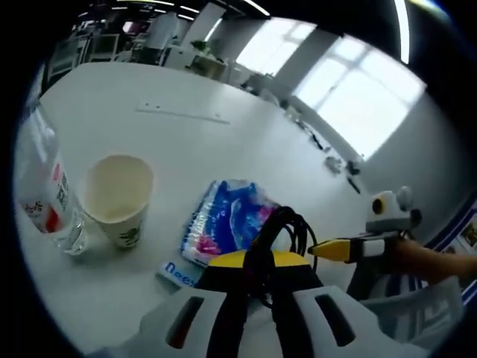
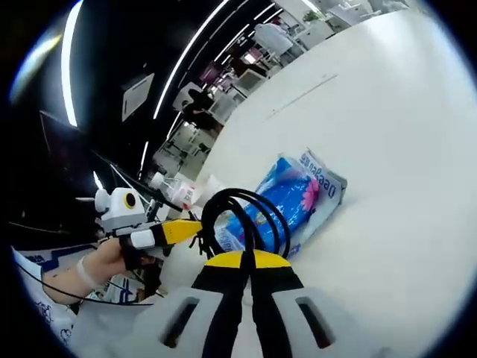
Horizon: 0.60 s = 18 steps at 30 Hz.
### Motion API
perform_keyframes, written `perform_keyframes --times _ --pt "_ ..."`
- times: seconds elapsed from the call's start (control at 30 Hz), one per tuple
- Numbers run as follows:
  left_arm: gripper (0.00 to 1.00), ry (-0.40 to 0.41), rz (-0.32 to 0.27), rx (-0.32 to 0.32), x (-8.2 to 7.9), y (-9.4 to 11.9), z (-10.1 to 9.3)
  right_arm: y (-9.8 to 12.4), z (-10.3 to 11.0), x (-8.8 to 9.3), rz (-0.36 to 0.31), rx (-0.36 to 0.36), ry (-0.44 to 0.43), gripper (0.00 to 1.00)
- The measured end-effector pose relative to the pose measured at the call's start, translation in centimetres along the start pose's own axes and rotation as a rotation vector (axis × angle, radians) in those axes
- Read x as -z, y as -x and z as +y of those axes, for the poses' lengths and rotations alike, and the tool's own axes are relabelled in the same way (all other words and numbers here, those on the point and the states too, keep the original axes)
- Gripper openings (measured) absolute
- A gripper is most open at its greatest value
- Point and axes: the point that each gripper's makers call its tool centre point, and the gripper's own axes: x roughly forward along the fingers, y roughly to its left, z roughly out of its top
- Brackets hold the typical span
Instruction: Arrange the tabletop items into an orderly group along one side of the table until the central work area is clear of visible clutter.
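My left gripper (image 1: 261, 287) has its jaws pinched together on a coil of black cable (image 1: 287, 227), and my right gripper (image 2: 247, 280) is clamped on a black cable loop (image 2: 238, 216) too. It looks light and floppy, so I'd grab several strands at once. The blue tissue pack (image 1: 227, 220) lies just beyond the coil, soft and crinkly; past that, a paper cup (image 1: 118, 195), tippy, then a water bottle (image 1: 45, 183), probably slick.

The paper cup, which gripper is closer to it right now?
Left. The left gripper sits just beside the paper cup; the right gripper lies farther off, beyond the blue packet.
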Motion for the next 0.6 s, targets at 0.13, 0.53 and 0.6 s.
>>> perform_keyframes --times 0.13,0.53,0.6 --pt "0.05 -0.01 -0.007 0.006 -0.2 0.0 -0.7 0.8 0.3 -0.2 -0.014 -0.005 -0.002 0.0" --pt "0.06 -0.038 0.003 0.062 -0.1 -2.0 -3.6 4.1 -0.7 -0.5 -0.062 0.024 -0.005 0.0" --pt "0.05 -0.04 0.011 0.076 0.1 -2.5 -4.3 4.8 -1.3 -0.6 -0.074 0.037 -0.009 0.0"
